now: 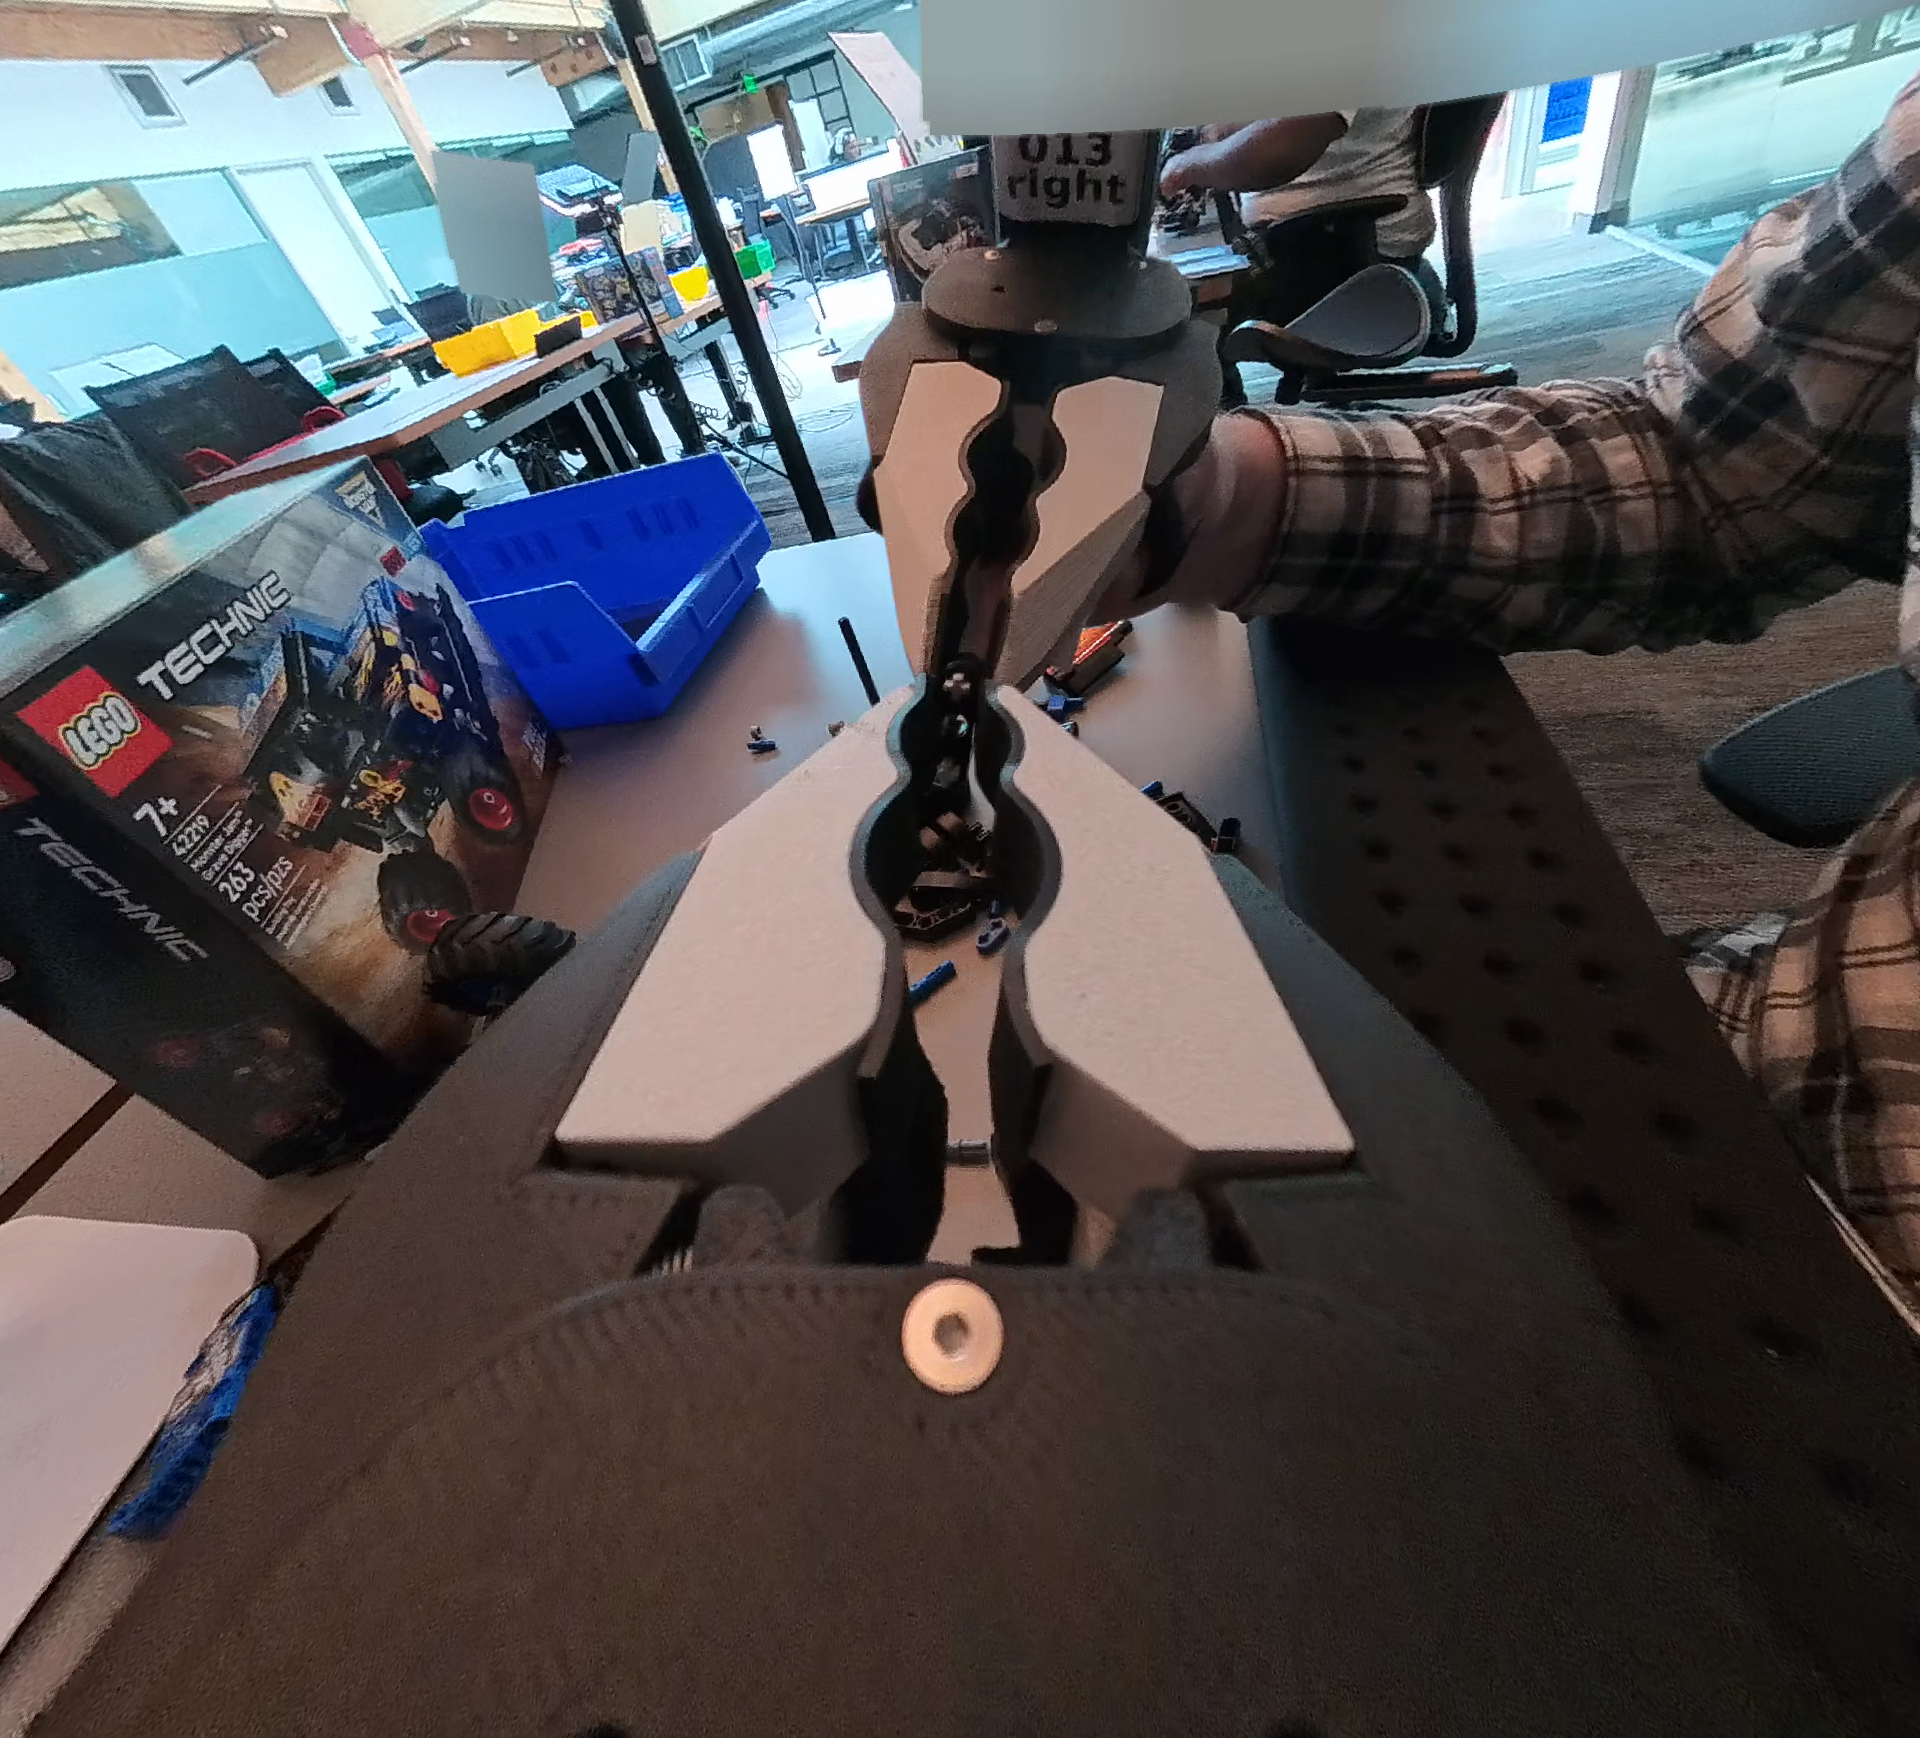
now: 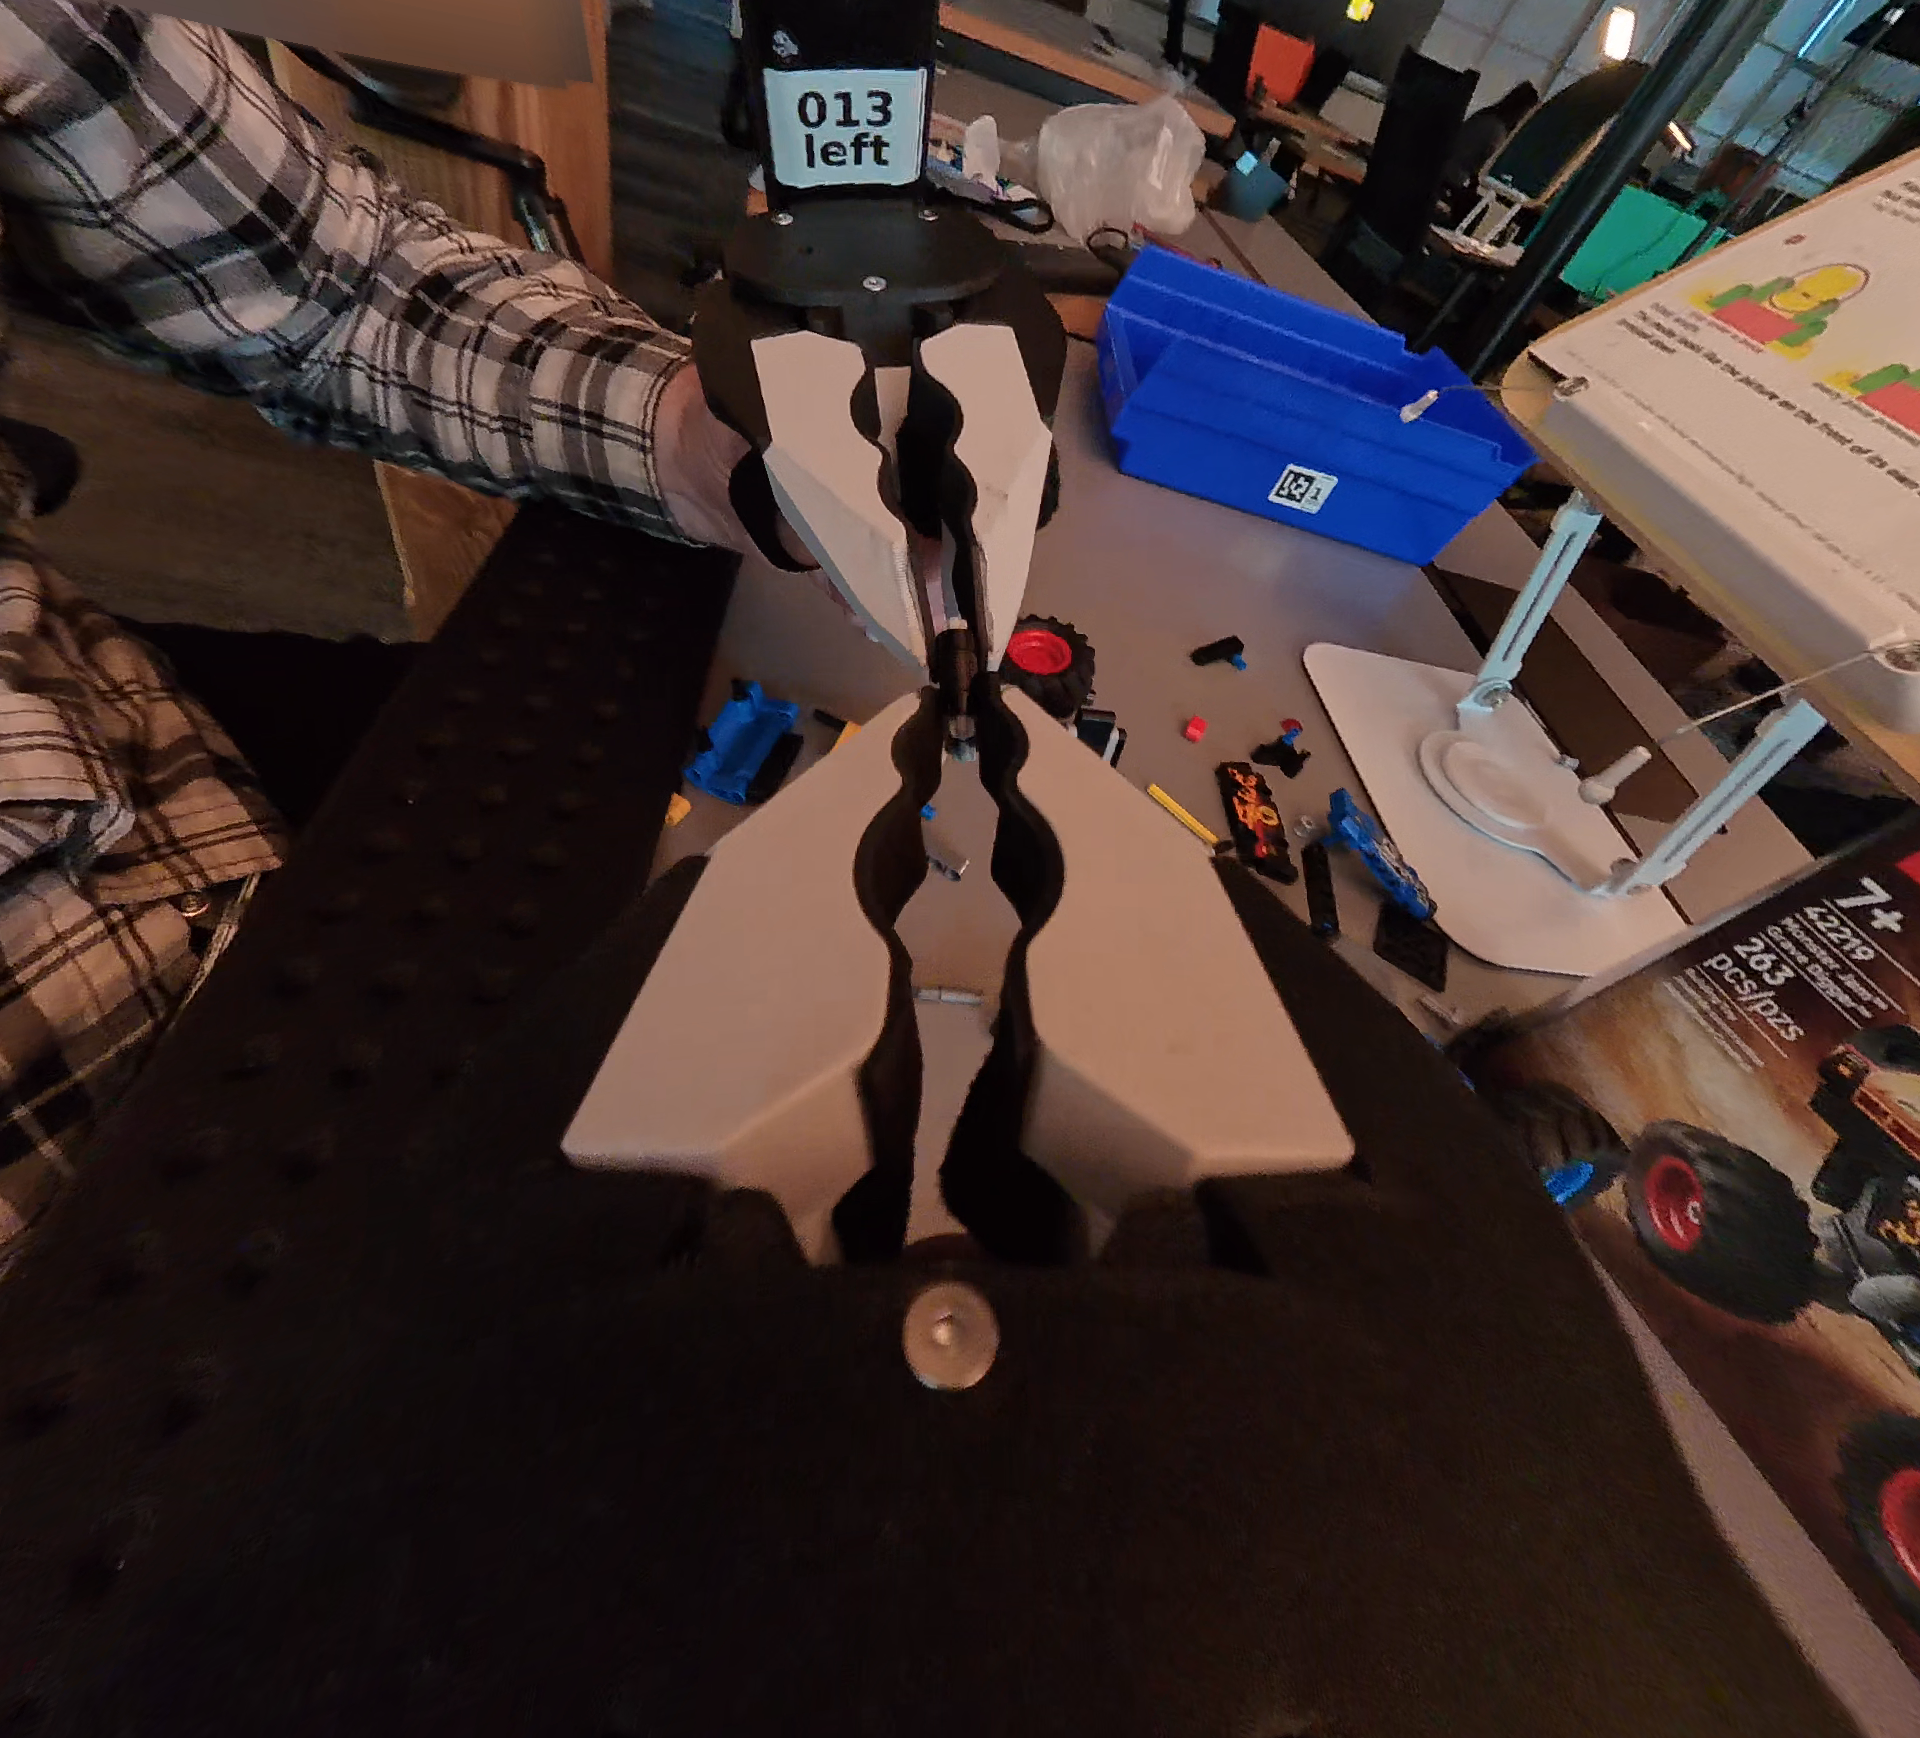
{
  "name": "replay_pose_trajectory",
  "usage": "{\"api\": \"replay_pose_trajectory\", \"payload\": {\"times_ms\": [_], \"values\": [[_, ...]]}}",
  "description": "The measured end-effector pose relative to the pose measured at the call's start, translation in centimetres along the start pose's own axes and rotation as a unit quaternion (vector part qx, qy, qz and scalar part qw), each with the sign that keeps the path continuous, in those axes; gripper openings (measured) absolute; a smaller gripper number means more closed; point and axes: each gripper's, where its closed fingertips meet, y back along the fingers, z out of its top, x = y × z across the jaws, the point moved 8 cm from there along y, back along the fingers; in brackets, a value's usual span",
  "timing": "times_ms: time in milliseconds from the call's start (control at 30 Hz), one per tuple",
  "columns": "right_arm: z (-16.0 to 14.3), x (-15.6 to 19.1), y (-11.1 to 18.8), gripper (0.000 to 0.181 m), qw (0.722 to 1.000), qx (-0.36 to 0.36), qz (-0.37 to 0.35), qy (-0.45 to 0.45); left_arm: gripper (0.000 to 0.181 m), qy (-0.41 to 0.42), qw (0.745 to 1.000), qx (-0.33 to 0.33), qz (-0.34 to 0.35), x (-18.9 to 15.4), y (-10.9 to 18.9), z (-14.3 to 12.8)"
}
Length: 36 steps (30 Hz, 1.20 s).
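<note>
Our left tongs (image 1: 951,701) are pinched nearly closed on a small black pin piece (image 1: 956,686) that runs lengthwise tip to tip into the right tongs (image 1: 961,639), equally clamped, above the surface (image 1: 810,608).

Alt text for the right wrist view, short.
Two claws meet tip to tip above a grey table, the right claw and left claw both pinching one small dark toy part; loose pieces, a wheel and a blue bin lie behind.
</note>
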Motion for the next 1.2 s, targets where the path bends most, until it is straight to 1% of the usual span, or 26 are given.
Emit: {"api": "replay_pose_trajectory", "payload": {"times_ms": [300,367,400,433,467,500,533,567,633,667,700,733,767,867,900,1000,1100,1200], "values": [[0.0,0.4,0.2,0.005,0.999,-0.023,0.039,-0.009,0.003,0.001,1.000,0.001,-0.022,-0.6,0.6,0.4],[-0.1,0.4,0.2,0.005,0.999,-0.018,0.039,-0.004,0.004,0.007,1.000,0.002,-0.025,-0.6,0.6,0.1],[-0.3,0.2,0.6,0.005,0.999,-0.011,0.032,-0.003,0.000,0.003,1.000,-0.013,-0.003,-0.1,1.6,0.5],[-0.7,-0.7,2.2,0.006,1.000,-0.022,0.005,-0.014,0.000,0.047,0.997,-0.059,0.018,1.5,3.8,1.1],[-0.8,-1.7,4.5,0.004,0.997,-0.067,-0.007,-0.044,0.000,0.068,0.992,-0.095,0.046,3.1,6.0,1.3],[-0.9,-2.0,5.7,0.005,0.995,-0.082,-0.006,-0.055,0.000,0.060,0.994,-0.072,0.054,3.6,6.4,0.9],[-1.3,-1.9,5.1,0.005,0.997,-0.058,-0.010,-0.048,0.000,0.063,0.996,-0.047,0.036,3.4,5.4,0.2],[-1.5,-1.8,3.9,0.006,0.998,-0.034,-0.011,-0.044,0.000,0.061,0.997,-0.044,0.025,3.0,4.2,-0.2],[-1.7,-1.5,2.5,0.006,0.999,0.000,-0.005,-0.041,0.001,0.034,0.999,-0.008,0.013,2.2,2.2,-0.6],[-1.7,-1.4,2.3,0.005,0.999,0.001,-0.007,-0.039,0.017,0.038,0.999,-0.006,0.005,1.8,1.3,-0.6],[-1.7,-1.3,2.1,0.006,0.999,-0.002,-0.004,-0.040,0.025,0.038,0.999,0.007,-0.003,1.4,0.3,-0.8],[-1.7,-1.1,1.7,0.006,0.999,0.002,0.001,-0.036,0.026,0.017,0.999,0.046,0.003,1.1,-0.7,-1.5],[-1.6,-0.8,1.4,0.006,0.999,0.005,0.006,-0.033,0.025,-0.001,0.998,0.067,0.005,0.7,-1.4,-1.9],[-1.6,-0.3,0.6,0.006,0.999,0.016,0.016,-0.022,0.012,0.008,0.998,0.055,-0.003,0.3,-1.8,-1.8],[-1.6,-0.3,0.6,0.005,0.999,0.015,0.015,-0.024,0.005,0.004,0.999,0.053,-0.012,0.2,-1.8,-1.8],[-1.5,-0.1,0.5,0.005,0.999,0.018,0.018,-0.020,0.004,-0.012,0.998,0.063,-0.012,-0.1,-1.8,-1.8],[-1.2,0.1,0.3,0.006,1.000,0.007,0.011,-0.021,0.005,-0.018,0.998,0.055,-0.006,-0.4,-1.5,-1.6],[-1.7,0.2,-0.1,0.006,0.999,0.027,0.011,-0.017,0.004,-0.020,0.998,0.057,-0.009,-0.5,-1.5,-1.6]]}}
